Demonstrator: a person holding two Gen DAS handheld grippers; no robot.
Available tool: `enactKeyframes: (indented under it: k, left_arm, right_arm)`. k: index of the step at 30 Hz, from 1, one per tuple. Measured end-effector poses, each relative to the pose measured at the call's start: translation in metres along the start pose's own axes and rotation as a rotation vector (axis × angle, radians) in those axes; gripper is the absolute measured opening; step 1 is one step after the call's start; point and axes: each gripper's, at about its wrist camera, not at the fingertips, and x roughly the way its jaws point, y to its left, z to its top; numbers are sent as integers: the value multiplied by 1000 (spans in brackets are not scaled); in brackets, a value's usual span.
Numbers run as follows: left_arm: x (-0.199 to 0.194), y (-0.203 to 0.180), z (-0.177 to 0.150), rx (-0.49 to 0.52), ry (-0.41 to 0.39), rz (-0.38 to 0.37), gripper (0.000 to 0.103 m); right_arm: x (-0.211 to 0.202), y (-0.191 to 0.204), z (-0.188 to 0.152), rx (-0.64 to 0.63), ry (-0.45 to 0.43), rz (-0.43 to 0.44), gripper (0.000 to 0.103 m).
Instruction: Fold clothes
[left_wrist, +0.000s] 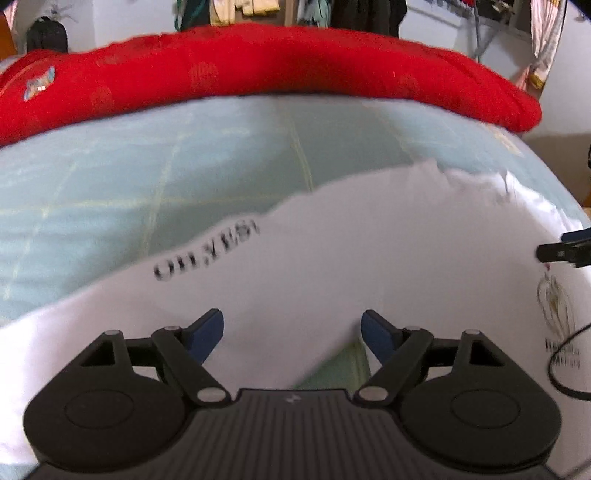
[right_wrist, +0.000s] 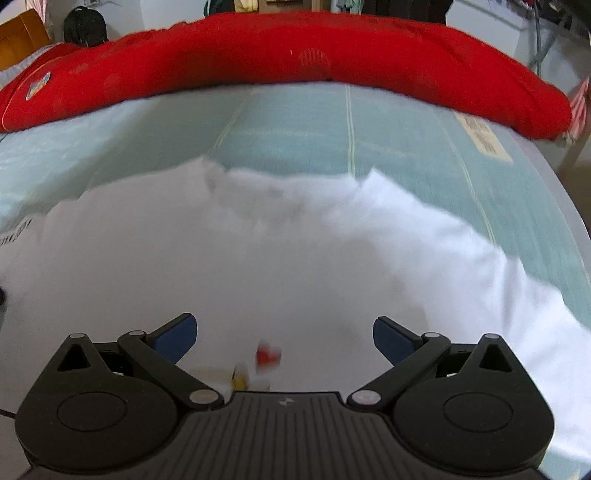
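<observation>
Lying spread on pale green bedsheet (left_wrist: 110, 177), white shirt (left_wrist: 369, 258), left tool (left_wrist: 291, 332) and right tool (right_wrist: 284, 336) gaping apart above it, empty

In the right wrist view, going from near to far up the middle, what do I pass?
right gripper, open → white T-shirt → pale green bed sheet → red quilt → hanging clothes, at the top edge.

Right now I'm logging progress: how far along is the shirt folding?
Barely started. Done: the white shirt lies spread on the bed, edges rumpled. In hand: nothing; the left tongs and right tongs are open above it. Left: every fold.
</observation>
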Motion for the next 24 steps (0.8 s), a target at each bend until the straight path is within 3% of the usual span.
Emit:
enactKeyframes:
  k: [4, 6, 12, 18, 22, 24]
  left_arm:
    - [9, -4, 25, 6, -51, -39, 82]
    - [17, -12, 41, 24, -65, -80, 82]
    - [45, -49, 88, 61, -77, -248, 82]
    - [98, -110, 109, 228, 7, -361, 81]
    - [127, -140, 109, 288, 42, -417, 82]
    - [145, -146, 111, 289, 46, -389, 82]
  right_arm:
    - [41, -6, 16, -29, 5, 8, 103]
    - [54, -9, 28, -20, -36, 21, 103]
    - [64, -14, 51, -47, -33, 44, 103]
    - [12, -20, 11, -120, -40, -52, 103]
    - [7, -25, -13, -73, -4, -26, 103]
    - [12, -30, -20, -14, -7, -2, 103]
